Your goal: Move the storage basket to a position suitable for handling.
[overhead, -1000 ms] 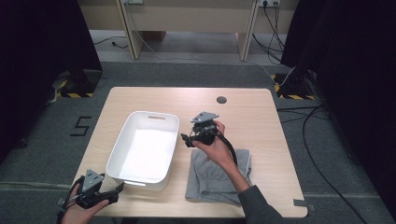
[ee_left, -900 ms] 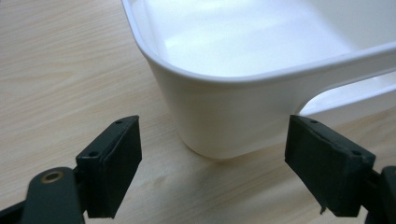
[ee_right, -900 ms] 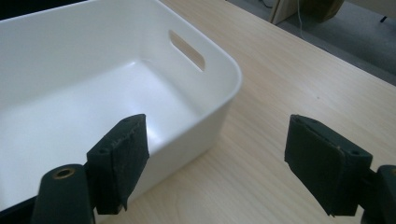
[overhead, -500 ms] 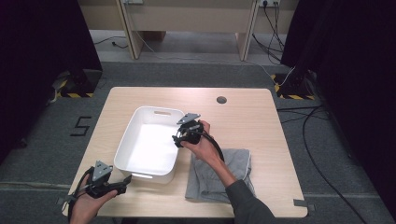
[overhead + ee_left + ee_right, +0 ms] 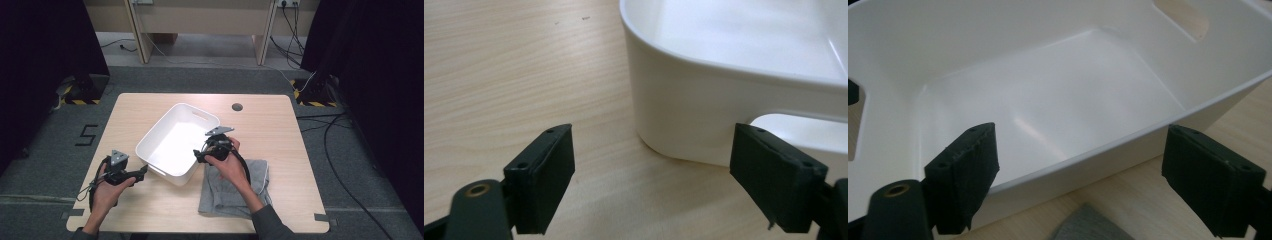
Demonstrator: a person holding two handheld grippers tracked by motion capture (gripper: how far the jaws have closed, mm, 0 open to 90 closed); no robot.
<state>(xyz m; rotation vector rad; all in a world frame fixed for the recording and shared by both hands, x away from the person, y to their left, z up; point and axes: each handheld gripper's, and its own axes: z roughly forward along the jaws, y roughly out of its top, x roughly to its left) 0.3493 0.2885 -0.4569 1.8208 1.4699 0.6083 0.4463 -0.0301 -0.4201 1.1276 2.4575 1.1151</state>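
Looking down on my light wooden worktop (image 5: 300,150), grey carpet around it and dark curtains at the sides. White plastic tub (image 5: 175,142) sits askew at centre, nothing in it. Grey towel (image 5: 235,192) lies just beside its near corner. Left tool (image 5: 139,172) gapes open at the tub's near end; right tool (image 5: 200,156), jaws just widening, holds nothing over the rim.
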